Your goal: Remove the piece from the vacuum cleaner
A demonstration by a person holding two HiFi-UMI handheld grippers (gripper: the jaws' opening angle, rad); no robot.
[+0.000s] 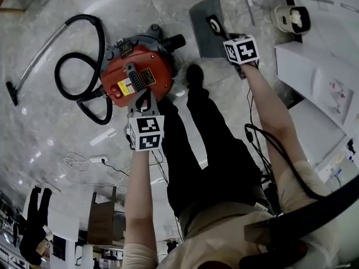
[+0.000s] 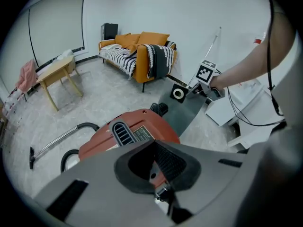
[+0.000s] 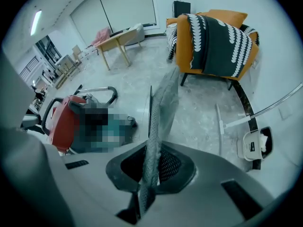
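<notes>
Jaws of the right gripper [image 3: 152,151] are clamped on one edge of the flat grey filter bag [image 3: 163,103] — the bag is held clear of the red vacuum cleaner [image 1: 137,72], off to its side. Left gripper [image 2: 155,148] jaws are together, tips at the cleaner's near edge. Beyond, the black hose [image 1: 78,60] coils on the floor [image 1: 45,122] — an orange sofa [image 3: 213,37] stands farthest.

No text is legible, even on the vacuum cleaner [image 1: 137,74].

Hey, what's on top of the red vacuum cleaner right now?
A black vent grille, a yellow label and the left gripper over its near edge. That gripper hides what lies beneath it.
</notes>
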